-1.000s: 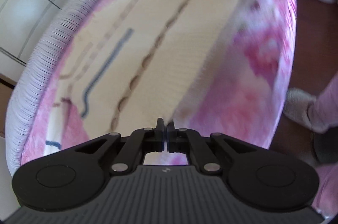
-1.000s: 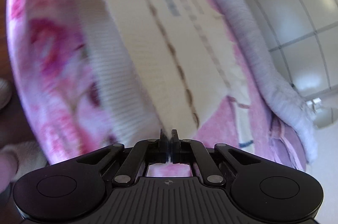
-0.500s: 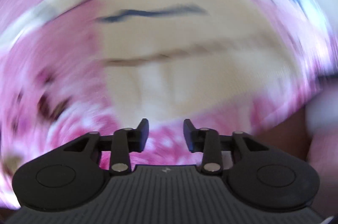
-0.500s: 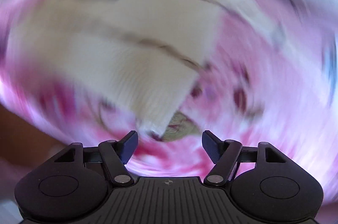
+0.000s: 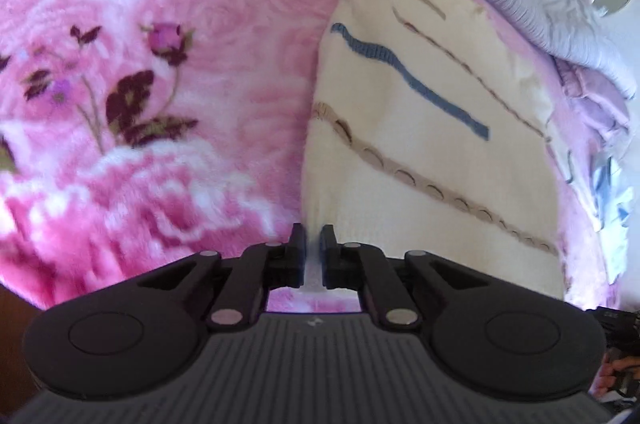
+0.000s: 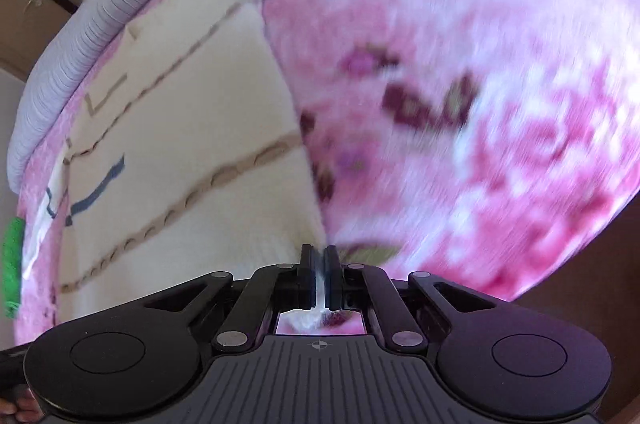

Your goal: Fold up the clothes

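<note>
Cream knit garment (image 5: pixel 420 160) lies flat on the pink floral blanket (image 5: pixel 160 64). The left gripper (image 5: pixel 312 248) pinches its near-left corner, and the right gripper (image 6: pixel 319 264) clamps the near-right corner. Judging by this, keeping both corners level and the hem taut should give a straight crease.

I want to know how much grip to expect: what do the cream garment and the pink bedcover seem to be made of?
The cream garment looks like a soft ribbed knit, matte, with knitted-in blue and tan stripes. The pink bedcover looks like plush fleece with a printed rose pattern and a slight sheen; blur leaves its pile uncertain.
</note>
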{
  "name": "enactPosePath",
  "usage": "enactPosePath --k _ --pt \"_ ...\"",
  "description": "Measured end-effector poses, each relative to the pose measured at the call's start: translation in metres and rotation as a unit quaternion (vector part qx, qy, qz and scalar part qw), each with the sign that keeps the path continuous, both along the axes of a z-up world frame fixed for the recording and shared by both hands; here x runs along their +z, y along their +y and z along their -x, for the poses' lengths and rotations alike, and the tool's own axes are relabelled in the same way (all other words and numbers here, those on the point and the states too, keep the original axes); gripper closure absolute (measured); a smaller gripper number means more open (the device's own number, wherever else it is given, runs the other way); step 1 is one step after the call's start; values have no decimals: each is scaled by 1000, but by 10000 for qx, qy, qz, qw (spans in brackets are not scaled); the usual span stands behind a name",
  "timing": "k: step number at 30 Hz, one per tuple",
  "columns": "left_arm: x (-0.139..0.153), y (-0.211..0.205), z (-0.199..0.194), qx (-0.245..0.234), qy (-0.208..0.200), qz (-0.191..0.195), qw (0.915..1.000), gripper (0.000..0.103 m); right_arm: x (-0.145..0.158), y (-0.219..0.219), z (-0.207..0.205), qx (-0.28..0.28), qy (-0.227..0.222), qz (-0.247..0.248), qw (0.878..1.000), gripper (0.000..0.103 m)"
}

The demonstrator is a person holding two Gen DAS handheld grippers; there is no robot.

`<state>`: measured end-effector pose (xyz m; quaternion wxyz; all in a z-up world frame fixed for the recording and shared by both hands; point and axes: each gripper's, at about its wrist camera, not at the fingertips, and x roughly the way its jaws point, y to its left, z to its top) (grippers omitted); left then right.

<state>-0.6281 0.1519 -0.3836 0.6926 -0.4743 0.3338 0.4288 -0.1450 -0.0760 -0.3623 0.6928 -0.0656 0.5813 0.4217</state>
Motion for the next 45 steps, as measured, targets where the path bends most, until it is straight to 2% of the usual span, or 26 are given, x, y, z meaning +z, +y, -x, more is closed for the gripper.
enactPosePath --k 3,5,6,7,9,10,12,15,20,22,27,31,37,45 --pt "-12 -3 -3 -55 260 19 9996 95 -16 0 -1 123 50 414 9991 101" --pt "-4 2 -4 -23 299 180 9994 93 -17 3 7 99 -85 521 9986 98" --pt "3 4 -4 -82 409 252 9988 89 -11 4 10 35 -154 611 9980 91" --pt "9 6 -4 -135 607 350 9974 87 -5 4 13 -66 -187 796 9966 71" --pt "23 3 -3 -172 1062 559 9926 88 5 4 18 -204 -180 1385 9900 51" --pt "31 2 -2 -181 1272 658 9895 88 10 5 21 -265 -172 1691 9851 50" --pt "50 1 -3 -125 1530 819 9848 88 27 7 31 -96 -174 1900 9816 50" --pt "87 -2 -11 -96 1521 837 9848 88 61 19 53 172 -294 1787 9833 50" --pt "151 -8 -37 -501 1402 375 9881 80 117 49 90 528 -525 1349 9881 50" --pt "174 -13 -44 -630 1396 156 9881 76 139 60 105 670 -617 1172 9889 48" --pt "220 -30 -53 -883 1454 -252 9851 74 188 70 137 1029 -949 699 9877 44" --pt "239 -40 -56 -1002 1525 -492 9820 69 206 67 155 1176 -1144 828 9830 43" --pt "266 -54 -60 -1176 1629 -843 9760 69 213 59 168 1143 -1176 880 9825 43" --pt "269 -66 -56 -1321 1776 -1042 9696 66 222 47 182 1116 -1247 964 9812 43"
